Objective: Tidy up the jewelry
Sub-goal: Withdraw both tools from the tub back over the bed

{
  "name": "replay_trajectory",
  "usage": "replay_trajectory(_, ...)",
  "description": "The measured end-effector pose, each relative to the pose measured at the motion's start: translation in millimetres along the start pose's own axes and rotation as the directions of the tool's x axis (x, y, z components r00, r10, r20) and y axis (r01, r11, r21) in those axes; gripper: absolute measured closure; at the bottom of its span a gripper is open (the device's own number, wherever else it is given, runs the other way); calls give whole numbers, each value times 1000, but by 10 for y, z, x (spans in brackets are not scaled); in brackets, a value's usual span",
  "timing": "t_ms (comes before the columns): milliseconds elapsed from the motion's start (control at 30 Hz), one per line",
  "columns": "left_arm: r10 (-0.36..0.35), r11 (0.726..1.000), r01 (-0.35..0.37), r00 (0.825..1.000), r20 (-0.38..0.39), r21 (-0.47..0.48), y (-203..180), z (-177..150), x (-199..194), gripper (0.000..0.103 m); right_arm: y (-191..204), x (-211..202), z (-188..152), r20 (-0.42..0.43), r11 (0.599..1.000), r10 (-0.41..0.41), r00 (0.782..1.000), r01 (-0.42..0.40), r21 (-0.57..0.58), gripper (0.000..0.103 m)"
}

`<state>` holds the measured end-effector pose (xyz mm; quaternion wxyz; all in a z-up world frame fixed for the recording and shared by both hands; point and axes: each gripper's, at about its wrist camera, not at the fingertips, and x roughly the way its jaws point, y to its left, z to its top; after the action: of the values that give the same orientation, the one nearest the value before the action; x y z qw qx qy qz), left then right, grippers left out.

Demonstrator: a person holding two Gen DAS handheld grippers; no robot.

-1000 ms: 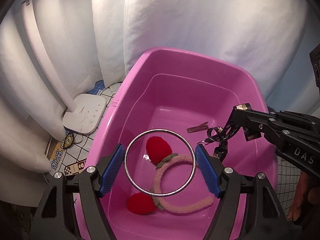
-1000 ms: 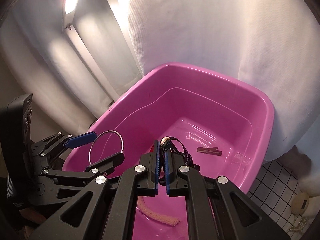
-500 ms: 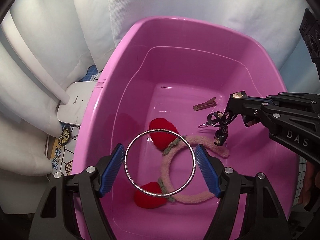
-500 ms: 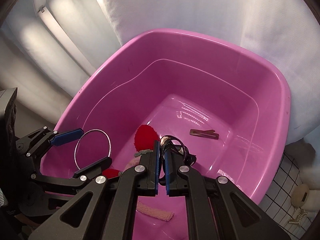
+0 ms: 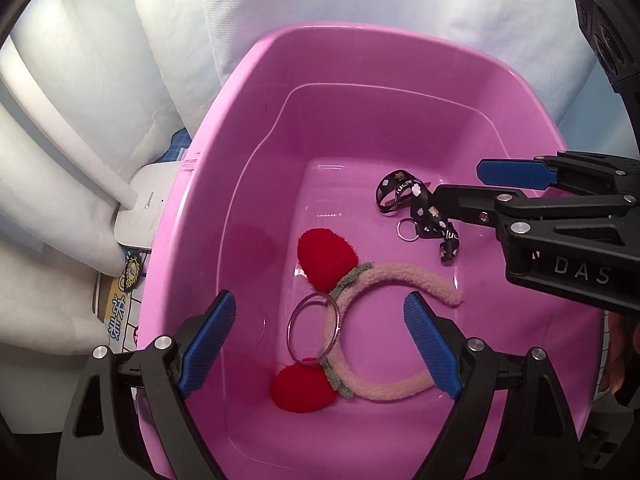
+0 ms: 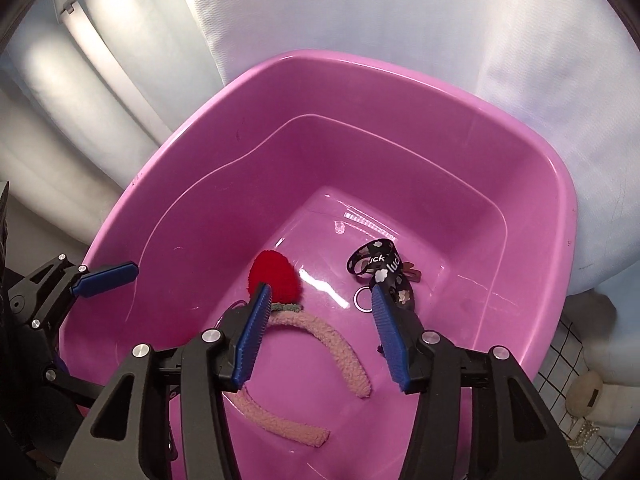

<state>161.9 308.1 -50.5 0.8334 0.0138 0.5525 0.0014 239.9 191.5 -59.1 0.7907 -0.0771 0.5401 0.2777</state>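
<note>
A pink plastic tub (image 5: 240,92) (image 6: 400,80) holds the items. A clear bangle (image 5: 314,326) lies on its floor, over a pink fuzzy headband (image 5: 404,276) (image 6: 340,344) with red pompoms (image 5: 326,254) (image 6: 274,276). A black patterned lanyard with a key ring (image 5: 416,208) (image 6: 384,272) lies at the far right, partly over a brown hair clip (image 6: 412,270). My left gripper (image 5: 320,344) is open and empty above the bangle. My right gripper (image 6: 320,332) (image 5: 460,184) is open and empty above the lanyard and headband.
White cloth surrounds the tub. A white Midea device (image 5: 140,208) and printed cards (image 5: 120,312) lie left of the tub. At the right, a tiled surface holds a beige item and a bead chain (image 6: 584,408).
My left gripper opened and the bangle dropped into the tub onto the headband. My right gripper opened and the lanyard fell to the tub floor over the hair clip.
</note>
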Motion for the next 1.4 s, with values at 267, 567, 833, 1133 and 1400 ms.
replay_trajectory(267, -27, 999, 27, 1000, -7, -34, 45, -77, -54, 13, 0, -132, 2, 19, 1000, 5, 1000, -5, 2, 52)
replay_trajectory(567, -33, 998, 34, 999, 17, -50, 40, -151, -170, 8, 0, -286, -32, 58, 1000, -1, 998, 1, 5, 39)
replay_trajectory(833, 18, 999, -15, 995, 97, -40, 26, -251, -366, 8, -6, -619, -136, 145, 999, -40, 989, 42, -10, 36)
replay_trajectory(1133, 28, 996, -15, 989, 143, -87, 31, -427, -594, 8, 130, -1003, -328, 214, 992, -114, 970, 122, -28, 34)
replay_trajectory(1400, 24, 994, -1, 979, 204, -111, -28, -564, -839, 7, 72, -1383, -650, 282, 994, -105, 954, 100, 32, 33)
